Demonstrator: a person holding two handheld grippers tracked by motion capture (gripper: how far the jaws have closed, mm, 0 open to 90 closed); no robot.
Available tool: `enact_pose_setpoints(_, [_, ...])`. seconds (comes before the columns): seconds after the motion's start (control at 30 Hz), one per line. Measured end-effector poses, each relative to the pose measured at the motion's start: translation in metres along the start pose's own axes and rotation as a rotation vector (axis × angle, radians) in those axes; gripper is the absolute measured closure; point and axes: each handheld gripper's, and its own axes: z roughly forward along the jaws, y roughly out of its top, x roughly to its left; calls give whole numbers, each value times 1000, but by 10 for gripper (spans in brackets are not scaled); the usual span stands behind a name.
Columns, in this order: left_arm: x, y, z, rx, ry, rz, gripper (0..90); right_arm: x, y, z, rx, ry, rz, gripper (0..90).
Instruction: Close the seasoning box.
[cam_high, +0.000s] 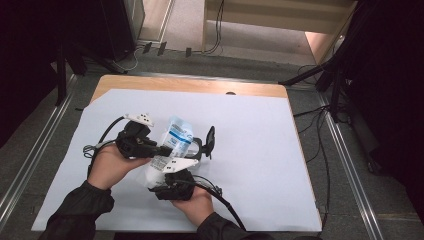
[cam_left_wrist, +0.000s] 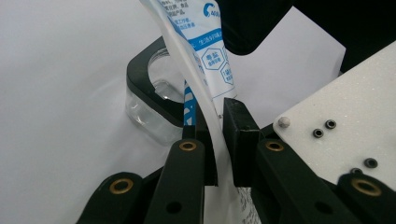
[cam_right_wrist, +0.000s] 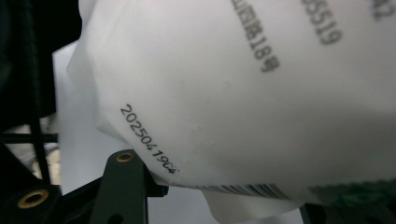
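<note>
Two sleeved forearms reach in from the near edge of a table (cam_high: 240, 89) covered with white paper (cam_high: 260, 165), each hand working a black gripper around a soft white-and-blue bag (cam_high: 176, 137) held above the sheet at mid-table. Left gripper (cam_high: 167, 150) pinches the bag's thin edge, its jaws pressed onto the plastic, as the left gripper view shows close up (cam_left_wrist: 215, 135). Right gripper (cam_high: 172, 172) comes in from below, apparently supporting the full bottom end; whether its jaws are clamped cannot be told, since the bulging bag (cam_right_wrist: 243, 102), stamped with a date code, crowds its view. Just beyond sits a clear jar with a black rim (cam_left_wrist: 152, 100), mouth open. Held tilted over it, the bag seems positioned for pouring its contents into the jar.
</note>
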Motion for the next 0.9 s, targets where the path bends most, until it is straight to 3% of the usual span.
enact_pose_setpoints(0.03, [1, 0, 0, -11, -8, 0, 851, 0, 1, -1, -10, 25, 13, 523])
enact_pose_setpoints(0.2, [4, -1, 2, -44, -15, -10, 837, -2, 3, -3, -32, 63, 43, 521])
enact_pose_setpoints(0.63, [3, 0, 6, -58, -3, -17, 843, 1, 5, -2, -30, 61, 21, 520])
enact_pose_setpoints(0.9, [4, -1, 3, -49, -33, -22, 784, -3, 6, -5, -72, 109, 68, 535])
